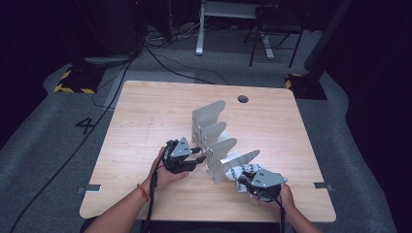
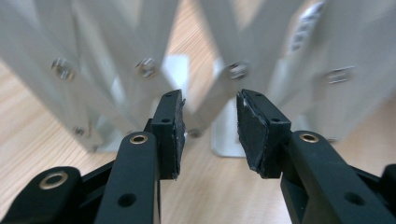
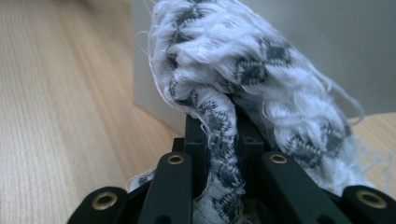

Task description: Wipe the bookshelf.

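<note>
Right gripper [image 1: 252,184], at the near right of the table [image 1: 145,111]: jaws closed on a white cloth with a dark diamond pattern [image 3: 233,70], a fold of it pinched between the pads; in the right gripper view the rest of the cloth bulged up and over the jaws, loose threads at its edges; directly beyond it stood a flat grey panel of the metal rack [image 1: 218,145], so the cloth lay just at the rack's nearest end, apparently touching the lowest divider in the high view. Left gripper [image 1: 194,158], on the other side of the rack: jaws apart with nothing between the pads [image 2: 252,133], aimed at the rack's riveted side wall [image 2: 144,67], near but not touching it. The rack's long axis ran from the near right of the table away toward the far centre, its curved dividers rising in steps along that line; the cloth-bearing hand was plainly the nearer to the first slot, and the likely coming move, judged from this layout, was to feed the cloth up and between two dividers; the divider edge itself stood in the way. Farther off: a cable hole [image 1: 243,99] in the table; beyond, a chair [image 1: 272,29] on the grey floor.
</note>
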Demonstrator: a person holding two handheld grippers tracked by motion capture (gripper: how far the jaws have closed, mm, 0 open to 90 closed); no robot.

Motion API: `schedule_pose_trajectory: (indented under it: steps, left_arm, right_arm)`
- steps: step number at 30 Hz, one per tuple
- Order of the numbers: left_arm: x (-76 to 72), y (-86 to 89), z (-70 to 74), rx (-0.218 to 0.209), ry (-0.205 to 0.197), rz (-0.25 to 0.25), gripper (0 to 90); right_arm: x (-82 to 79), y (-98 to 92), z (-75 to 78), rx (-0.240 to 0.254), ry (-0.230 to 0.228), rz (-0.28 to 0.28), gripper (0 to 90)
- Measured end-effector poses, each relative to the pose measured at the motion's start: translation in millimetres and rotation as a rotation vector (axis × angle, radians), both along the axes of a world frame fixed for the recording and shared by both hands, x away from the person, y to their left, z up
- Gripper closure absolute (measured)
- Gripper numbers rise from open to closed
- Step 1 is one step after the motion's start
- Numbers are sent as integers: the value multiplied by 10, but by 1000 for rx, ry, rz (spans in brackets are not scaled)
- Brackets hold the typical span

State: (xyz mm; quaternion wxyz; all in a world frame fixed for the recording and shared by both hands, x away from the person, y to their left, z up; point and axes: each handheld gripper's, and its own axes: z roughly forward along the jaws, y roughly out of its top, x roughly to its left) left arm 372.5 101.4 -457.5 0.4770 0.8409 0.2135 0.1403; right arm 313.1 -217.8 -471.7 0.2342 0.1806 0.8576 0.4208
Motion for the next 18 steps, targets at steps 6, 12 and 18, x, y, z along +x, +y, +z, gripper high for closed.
schedule_pose_trajectory:
  steps: [6, 12, 18]
  left_arm:
    - [-63, -12, 143, -73, -12, -38, 577]
    - [-14, -63, 129, -88, 17, -13, 525]
    - [47, -117, 86, -67, 34, -5, 511]
  right_arm:
    - [-28, -81, 163, 67, -33, -25, 795]
    - [-44, -64, 182, 70, -34, -23, 793]
    - [-28, -42, 152, 65, -21, -23, 791]
